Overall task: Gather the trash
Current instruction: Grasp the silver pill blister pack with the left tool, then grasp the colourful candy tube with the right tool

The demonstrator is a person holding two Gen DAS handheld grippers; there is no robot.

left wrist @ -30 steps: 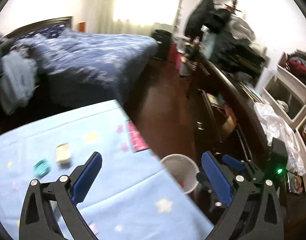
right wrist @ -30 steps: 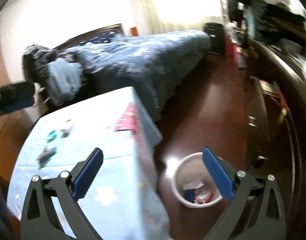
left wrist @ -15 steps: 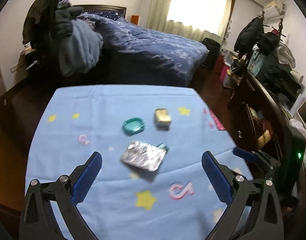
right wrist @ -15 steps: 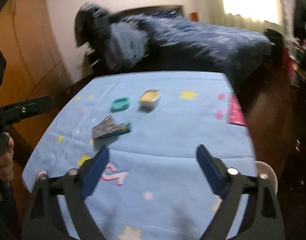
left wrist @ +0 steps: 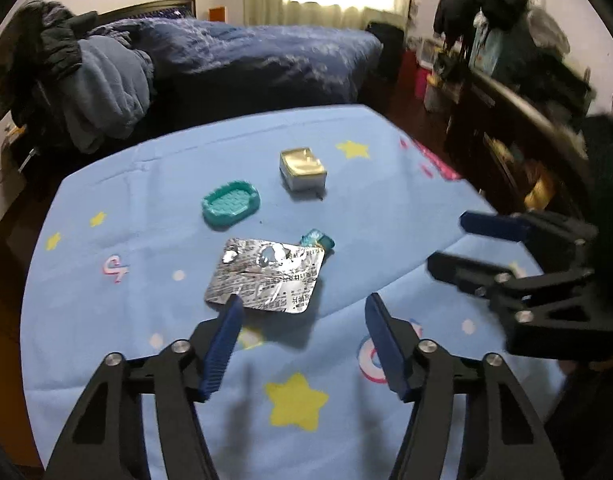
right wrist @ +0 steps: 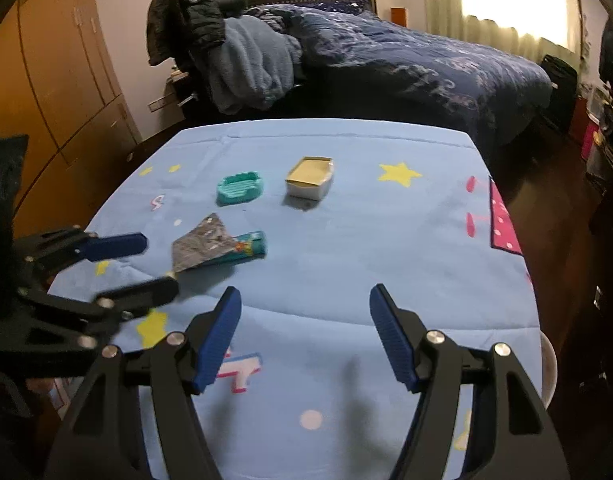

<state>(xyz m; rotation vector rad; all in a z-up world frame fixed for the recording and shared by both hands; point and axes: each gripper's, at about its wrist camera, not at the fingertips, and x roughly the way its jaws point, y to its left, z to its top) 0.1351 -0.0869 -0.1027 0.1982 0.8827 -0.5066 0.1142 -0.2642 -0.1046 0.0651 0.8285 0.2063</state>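
While angled down | left gripper [left wrist: 302, 304] jaws closing, empty | foil pack [left wrist: 266, 274] ahead

Silver foil blister sheet [left wrist: 266, 276]: crumpled, printed with dark text, lying flat but slightly curled, directly ahead of the left gripper's fingers [left wrist: 222, 344], its near left corner just at the left fingertip. Teal wrapper [left wrist: 317, 239]: small, tube-like, partly tucked under the sheet's far right corner, beyond the fingertips. Teal ridged oval dish [left wrist: 231, 203]: upright, farther ahead and a little left of the fingers. Small open box [left wrist: 303, 169]: white walls, yellowish inside, upright, farthest ahead, roughly in line with the gap between the fingers. From the right gripper's fingers [right wrist: 216, 340], all four lie ahead and to the left.
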